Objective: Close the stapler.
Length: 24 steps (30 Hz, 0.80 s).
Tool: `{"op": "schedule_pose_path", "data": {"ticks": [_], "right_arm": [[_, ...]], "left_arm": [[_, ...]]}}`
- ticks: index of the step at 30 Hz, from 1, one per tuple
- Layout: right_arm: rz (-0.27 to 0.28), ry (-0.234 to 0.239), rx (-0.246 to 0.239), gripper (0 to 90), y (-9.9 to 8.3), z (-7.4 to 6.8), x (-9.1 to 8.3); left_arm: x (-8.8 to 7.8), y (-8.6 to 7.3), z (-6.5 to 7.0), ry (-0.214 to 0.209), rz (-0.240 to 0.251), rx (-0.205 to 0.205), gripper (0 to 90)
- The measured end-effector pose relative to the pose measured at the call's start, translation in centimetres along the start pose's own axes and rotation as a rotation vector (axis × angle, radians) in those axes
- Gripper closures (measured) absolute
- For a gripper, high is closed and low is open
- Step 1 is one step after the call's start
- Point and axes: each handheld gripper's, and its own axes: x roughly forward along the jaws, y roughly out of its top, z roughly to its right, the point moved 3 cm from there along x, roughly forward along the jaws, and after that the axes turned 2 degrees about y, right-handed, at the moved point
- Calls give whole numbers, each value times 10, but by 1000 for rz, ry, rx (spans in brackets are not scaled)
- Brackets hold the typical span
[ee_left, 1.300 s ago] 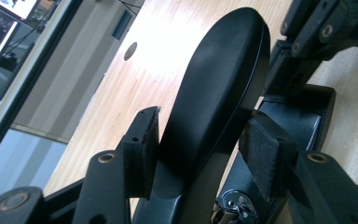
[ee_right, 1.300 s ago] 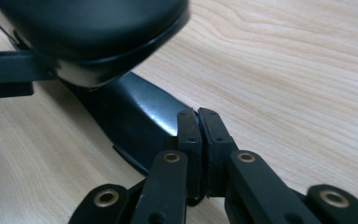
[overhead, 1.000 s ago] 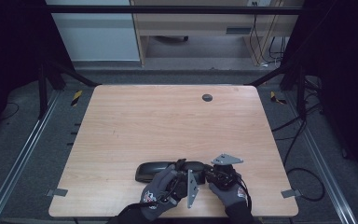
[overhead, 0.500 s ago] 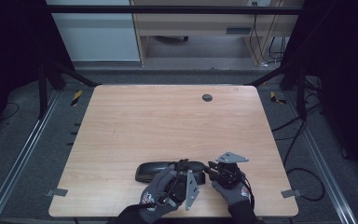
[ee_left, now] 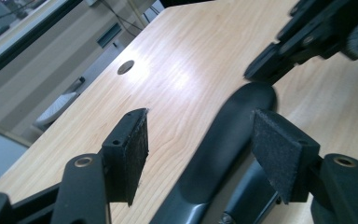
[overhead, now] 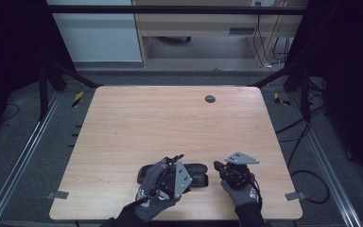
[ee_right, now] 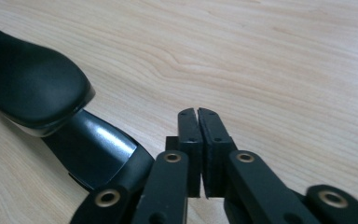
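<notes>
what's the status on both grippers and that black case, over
Left gripper open, jaws astride the black case, not clamped. Right gripper shut, empty, just right of the case. Table around it bare.

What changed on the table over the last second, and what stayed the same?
The right gripper drew away from the black object, moving to the person's right; its jaws are shut on nothing. The left gripper stayed open over the object, and the object kept its place near the front edge of the table.
</notes>
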Motion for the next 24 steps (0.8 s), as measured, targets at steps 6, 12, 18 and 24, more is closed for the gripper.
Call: {"op": "schedule_pose_path", "data": {"ticks": [6, 12, 18, 24], "right_arm": [[14, 14, 21, 900, 6, 6, -8], [39, 26, 36, 900, 16, 10, -17], [53, 48, 39, 900, 24, 9, -25], [58, 91, 36, 900, 30, -1, -30]], "left_arm": [[-3, -5, -16, 5, -3, -56, 364], [-9, -16, -34, 28, -12, -121, 365], [-16, -31, -57, 49, -23, -188, 364], [-25, -48, -72, 79, -37, -227, 362]]}}
